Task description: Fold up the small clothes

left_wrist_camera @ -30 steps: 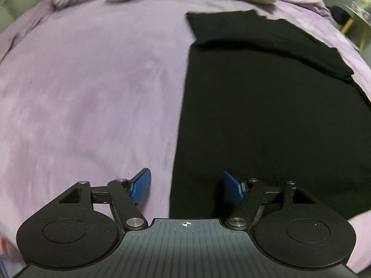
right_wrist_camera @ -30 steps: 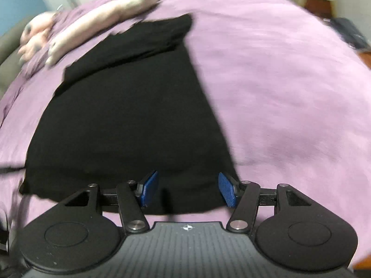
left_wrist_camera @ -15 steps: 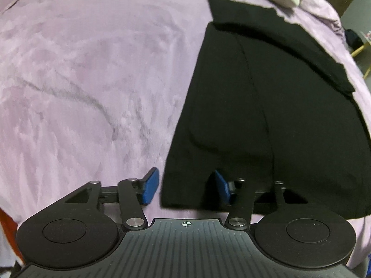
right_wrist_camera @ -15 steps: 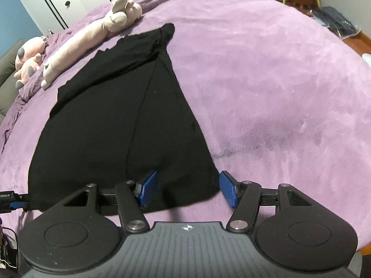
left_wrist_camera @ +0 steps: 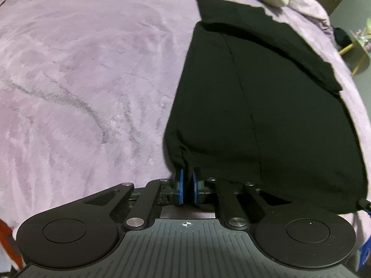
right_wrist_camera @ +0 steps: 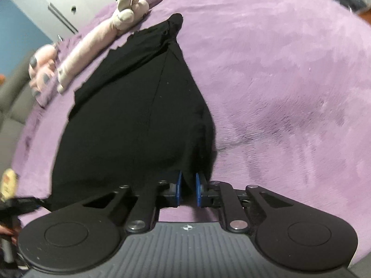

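**op:** Both claws have just been closing and now each pinches a near corner of the black, soft cotton garment (left_wrist_camera: 255, 106) lying flat on the fuzzy purple bed cover (left_wrist_camera: 81, 81). The left claw (left_wrist_camera: 186, 186) has the near-left corner bunched between its blue pads, nearly fully closed. The right claw (right_wrist_camera: 187, 188) is clamped on the near-right corner, a sliver wider. Any tips for the fold?

**reply:** I'd lift both corners together, keeping the hem taut between them, and carry it toward the far edge by the long pink plush toy (right_wrist_camera: 92, 44). Move level and at matching speed or the cloth skews. Set it down edge on edge before letting go.
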Demonstrator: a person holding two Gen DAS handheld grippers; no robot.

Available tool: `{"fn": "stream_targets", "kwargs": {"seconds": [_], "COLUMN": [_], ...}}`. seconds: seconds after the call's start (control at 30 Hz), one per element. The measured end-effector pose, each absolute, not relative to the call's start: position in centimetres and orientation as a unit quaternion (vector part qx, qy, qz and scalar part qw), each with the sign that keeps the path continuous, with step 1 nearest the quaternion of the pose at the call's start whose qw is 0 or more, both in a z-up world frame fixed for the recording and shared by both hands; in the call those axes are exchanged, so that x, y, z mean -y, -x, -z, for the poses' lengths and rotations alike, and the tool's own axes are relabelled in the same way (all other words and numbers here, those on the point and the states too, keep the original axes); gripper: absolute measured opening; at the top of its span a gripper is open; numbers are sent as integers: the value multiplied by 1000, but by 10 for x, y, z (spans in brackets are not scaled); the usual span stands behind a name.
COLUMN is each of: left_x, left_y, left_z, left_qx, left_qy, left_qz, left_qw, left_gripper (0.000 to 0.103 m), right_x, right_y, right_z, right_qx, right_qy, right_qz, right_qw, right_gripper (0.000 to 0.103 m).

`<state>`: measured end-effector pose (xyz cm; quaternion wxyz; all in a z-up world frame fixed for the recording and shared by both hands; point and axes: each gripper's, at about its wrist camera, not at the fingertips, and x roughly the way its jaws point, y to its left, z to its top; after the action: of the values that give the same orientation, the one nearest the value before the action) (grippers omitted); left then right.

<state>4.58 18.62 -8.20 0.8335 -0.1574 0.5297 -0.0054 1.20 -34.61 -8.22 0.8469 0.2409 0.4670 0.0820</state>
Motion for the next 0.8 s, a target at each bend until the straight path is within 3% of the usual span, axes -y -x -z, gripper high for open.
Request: {"fn": "stream_targets", "kwargs": {"seconds": [0.37, 0.8], "left_x": [-201, -213], "left_y": [-50, -81], "left_z": [66, 36], "left_qx": [-491, -437], "left_qy": [229, 289], "left_qz": [33, 51], "left_qw": [840, 850], "left_gripper": [8, 7], "right_x": [362, 364], "right_y": [-17, -58], "right_z": [85, 59], "right_qx": [-446, -398], "right_qy": [-354, -391], "right_qz": [-102, -122], "right_qw": [816, 821], "right_gripper": [8, 7]}}
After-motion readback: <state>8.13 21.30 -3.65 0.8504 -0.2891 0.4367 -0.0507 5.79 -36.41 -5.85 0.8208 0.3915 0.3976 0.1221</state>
